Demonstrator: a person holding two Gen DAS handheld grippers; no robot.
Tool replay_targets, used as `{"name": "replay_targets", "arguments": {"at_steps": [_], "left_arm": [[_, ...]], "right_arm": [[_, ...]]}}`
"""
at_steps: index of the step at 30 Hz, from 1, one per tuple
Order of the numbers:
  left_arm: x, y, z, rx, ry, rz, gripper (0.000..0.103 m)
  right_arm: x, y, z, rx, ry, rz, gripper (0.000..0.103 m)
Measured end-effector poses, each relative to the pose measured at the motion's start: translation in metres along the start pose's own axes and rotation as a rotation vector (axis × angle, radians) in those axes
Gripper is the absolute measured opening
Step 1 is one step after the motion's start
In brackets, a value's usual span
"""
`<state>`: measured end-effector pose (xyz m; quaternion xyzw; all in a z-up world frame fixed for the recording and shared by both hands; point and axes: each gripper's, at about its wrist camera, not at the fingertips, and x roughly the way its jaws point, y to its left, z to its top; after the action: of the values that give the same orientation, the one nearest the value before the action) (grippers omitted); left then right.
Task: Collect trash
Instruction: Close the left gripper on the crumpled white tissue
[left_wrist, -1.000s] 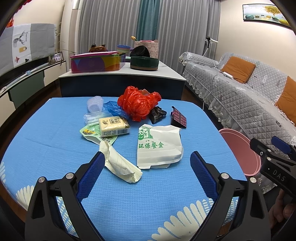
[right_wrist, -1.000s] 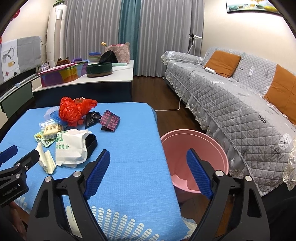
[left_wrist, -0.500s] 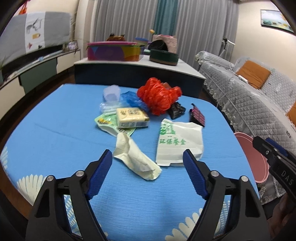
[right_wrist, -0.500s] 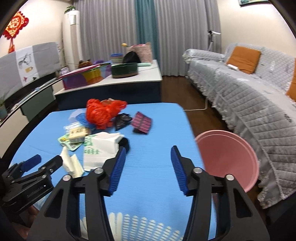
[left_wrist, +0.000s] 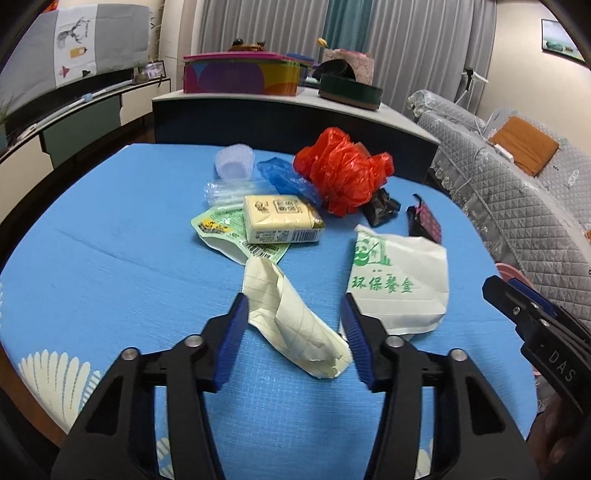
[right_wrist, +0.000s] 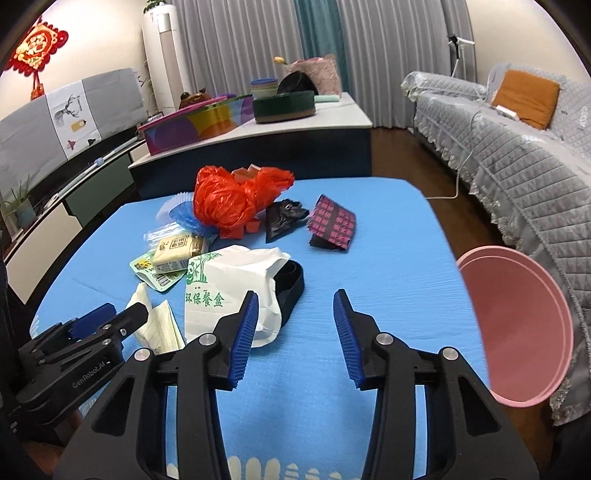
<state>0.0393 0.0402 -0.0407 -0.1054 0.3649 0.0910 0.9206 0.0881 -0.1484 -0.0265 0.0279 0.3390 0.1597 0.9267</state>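
Trash lies on the blue table (left_wrist: 110, 258). A crumpled cream paper (left_wrist: 295, 325) lies between the closing jaws of my left gripper (left_wrist: 293, 301), whose pads flank it without a clear squeeze. Just right of it is a white paper bag with green print (left_wrist: 399, 280). My right gripper (right_wrist: 295, 295) is also closing, over bare cloth; the bag's (right_wrist: 229, 284) edge sits by its left finger, with a black container (right_wrist: 291, 284) under the bag. Behind lie a red plastic bag (left_wrist: 343, 173), a yellow pack (left_wrist: 280, 219) and a pink-black packet (right_wrist: 332, 225).
A pink bin (right_wrist: 517, 325) stands off the table's right edge, before a grey sofa (right_wrist: 517, 177). A green wrapper (left_wrist: 218, 229), blue plastic (left_wrist: 284, 177), a clear cup (left_wrist: 234, 162) and a black wrapper (left_wrist: 380, 206) are also on the table. A counter (left_wrist: 295, 107) with boxes stands behind.
Both grippers' jaws have narrowed and both have sunk toward the table. The left has come up around the cream paper. The right has swung from the bin toward the white bag.
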Motion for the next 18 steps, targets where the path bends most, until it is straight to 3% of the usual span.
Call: {"name": "replay_targets", "arguments": {"at_steps": [6, 11, 18], "left_arm": [[0.010, 0.008, 0.001, -0.010, 0.016, 0.003, 0.018], [0.009, 0.013, 0.003, -0.012, 0.002, 0.015, 0.012], [0.008, 0.016, 0.005, -0.018, 0.002, 0.022, 0.011]], "right_arm": [[0.021, 0.006, -0.001, 0.004, 0.046, 0.024, 0.043], [0.038, 0.011, -0.005, 0.016, 0.089, 0.045, 0.046], [0.048, 0.016, -0.009, 0.022, 0.124, 0.084, 0.045]]}}
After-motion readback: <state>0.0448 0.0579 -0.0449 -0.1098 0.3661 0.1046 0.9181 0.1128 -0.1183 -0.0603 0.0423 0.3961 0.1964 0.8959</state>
